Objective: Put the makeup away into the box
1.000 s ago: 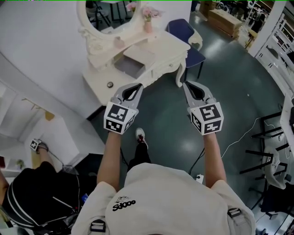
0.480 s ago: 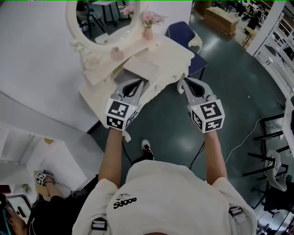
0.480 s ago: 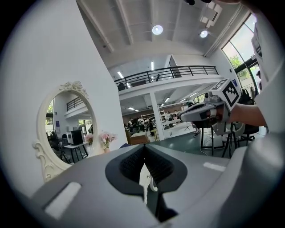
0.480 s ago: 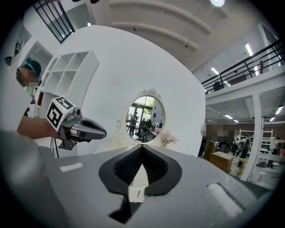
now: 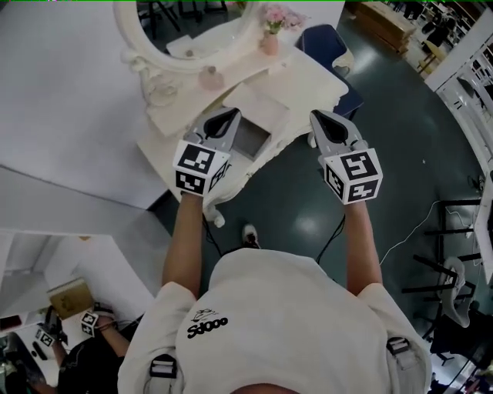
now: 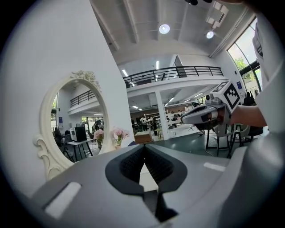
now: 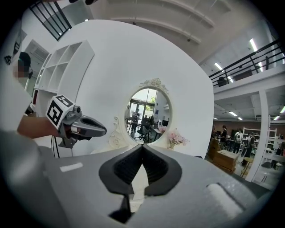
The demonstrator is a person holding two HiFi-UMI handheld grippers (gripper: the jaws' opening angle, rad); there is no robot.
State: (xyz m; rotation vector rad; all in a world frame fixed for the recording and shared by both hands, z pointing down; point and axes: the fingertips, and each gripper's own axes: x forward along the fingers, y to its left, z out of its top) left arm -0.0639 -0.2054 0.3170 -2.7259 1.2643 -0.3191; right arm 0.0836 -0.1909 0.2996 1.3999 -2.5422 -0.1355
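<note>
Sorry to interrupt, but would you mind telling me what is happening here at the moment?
A person holds a tool in each hand, out in front, facing a white dressing table with an oval mirror and pink flowers. The left tool and right tool are both shut and empty, so no makeup is in hand yet. A grey open compartment shows in the tabletop beside the left tool.
</note>
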